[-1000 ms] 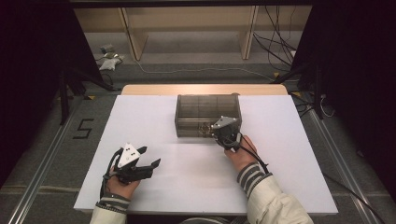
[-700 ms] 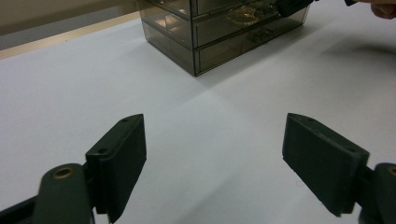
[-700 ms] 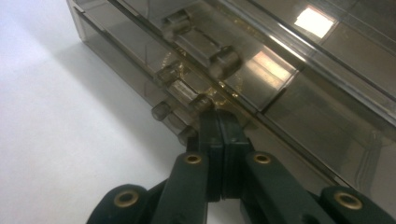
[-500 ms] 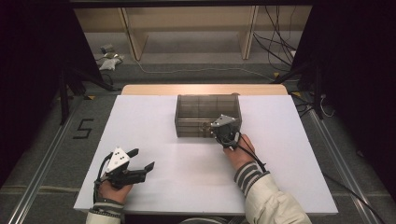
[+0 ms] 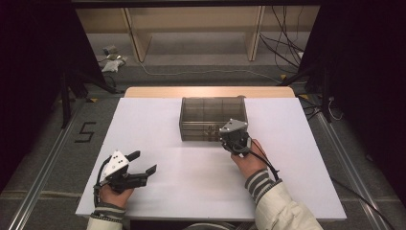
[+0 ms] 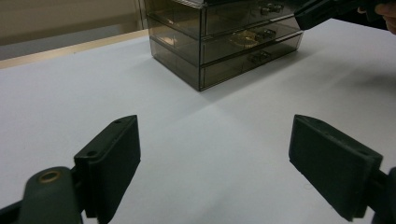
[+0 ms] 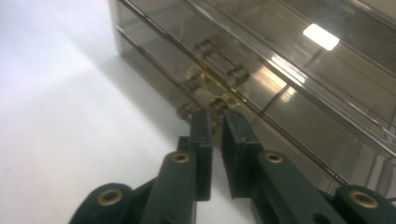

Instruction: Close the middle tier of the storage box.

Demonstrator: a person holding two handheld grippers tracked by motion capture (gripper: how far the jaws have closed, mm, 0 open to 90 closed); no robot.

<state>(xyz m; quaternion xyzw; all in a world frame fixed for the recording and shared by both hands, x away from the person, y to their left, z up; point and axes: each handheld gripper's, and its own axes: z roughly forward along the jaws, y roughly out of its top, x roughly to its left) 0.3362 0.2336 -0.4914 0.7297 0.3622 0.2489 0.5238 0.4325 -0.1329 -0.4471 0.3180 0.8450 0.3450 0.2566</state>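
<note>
smoked drawer box (image 5: 213,117) at the table's (image 5: 158,124) far centre. right gripper (image 7: 215,122) at its front, jaws parted by a narrow gap after just opening, nothing clamped. left gripper (image 5: 143,163), now nearer the table's front edge, jaws widening, empty.

A lab-style recording space. A white bench (image 5: 158,124) stands between black curtains (image 5: 364,72). Loose cables (image 5: 287,28) cross the grey floor (image 5: 201,62), which carries a marked "5" (image 5: 84,132).
</note>
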